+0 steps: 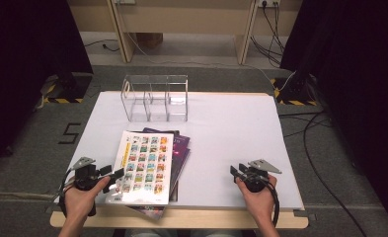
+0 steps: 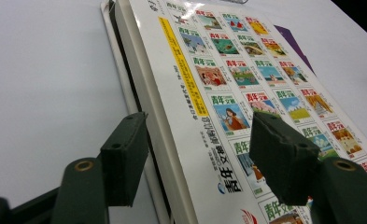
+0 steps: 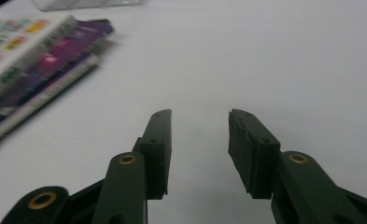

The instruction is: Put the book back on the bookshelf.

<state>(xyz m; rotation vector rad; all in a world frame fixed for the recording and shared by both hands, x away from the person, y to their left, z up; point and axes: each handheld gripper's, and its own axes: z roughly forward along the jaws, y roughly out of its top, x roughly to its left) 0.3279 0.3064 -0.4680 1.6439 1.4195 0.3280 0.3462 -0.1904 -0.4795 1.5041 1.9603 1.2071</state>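
The left gripper stands with jaws apart astride the spine edge of the top white book, seemingly to grip it, while the right gripper rests open and empty beside the stack.

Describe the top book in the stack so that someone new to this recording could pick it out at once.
On the white table sheet, in front of the clear acrylic organizer, a small stack of books lies near the left gripper, whose open jaws straddle the top book's edge. The top book has a white cover with a grid of small colourful pictures and a yellow strip along one side, unlike the purple books beneath it.
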